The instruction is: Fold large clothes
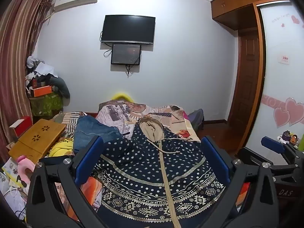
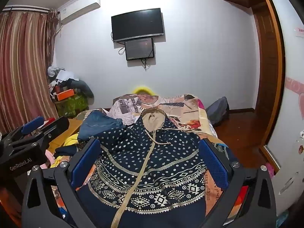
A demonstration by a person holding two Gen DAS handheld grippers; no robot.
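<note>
Left wrist view: a navy hooded jacket with white dots, gold geometric bands and a beige zip (image 1: 152,171) lies spread flat on the bed with the patchwork-print cover (image 1: 176,119), its beige-lined hood (image 1: 152,128) at the far end and its hem nearest the camera. The zip marks the garment's long axis, which runs straight away from both tools toward the wall with the black television (image 1: 128,28). The left hand-held gripper (image 1: 152,163) hangs just above the hem end, blue pads spread wide with nothing between them. The right hand-held gripper (image 2: 150,163) hovers beside it, equally wide and empty. In each view the zip falls between the pads, so neither hand looks clearly nearer; judging by that, the left side of the jacket suits the left hand and the right side the right. Folded blue jeans (image 1: 93,131) lie to the left of the jacket, and a bamboo lap tray (image 1: 38,138) lies further left.
</note>
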